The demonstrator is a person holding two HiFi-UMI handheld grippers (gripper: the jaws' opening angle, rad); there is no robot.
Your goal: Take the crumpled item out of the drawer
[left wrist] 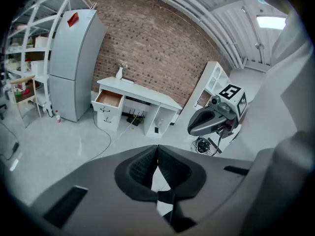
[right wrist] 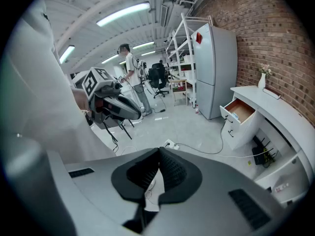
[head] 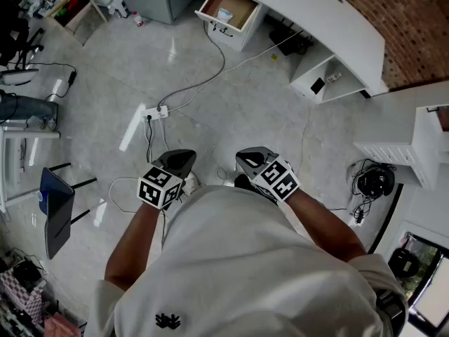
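The open drawer (head: 231,7) of a white desk (head: 330,16) is far ahead across the floor, with a small pale item (head: 224,14) lying inside on its wooden bottom. The left gripper view shows that drawer (left wrist: 109,99) small and distant, as does the right gripper view, with the drawer (right wrist: 241,110) at the right. My left gripper (head: 181,157) and right gripper (head: 251,157) are held close to my body, side by side, far from the drawer. Both have their jaws shut with nothing between them. Each gripper view shows the other gripper: right (left wrist: 211,121), left (right wrist: 115,107).
A power strip (head: 156,113) and cables (head: 210,76) lie on the floor between me and the desk. A grey fridge (left wrist: 74,63) stands left of the desk. A dark chair (head: 56,209) is at my left and a white shelf unit (head: 421,153) with headphones (head: 374,182) at my right. A person (right wrist: 131,73) stands far back.
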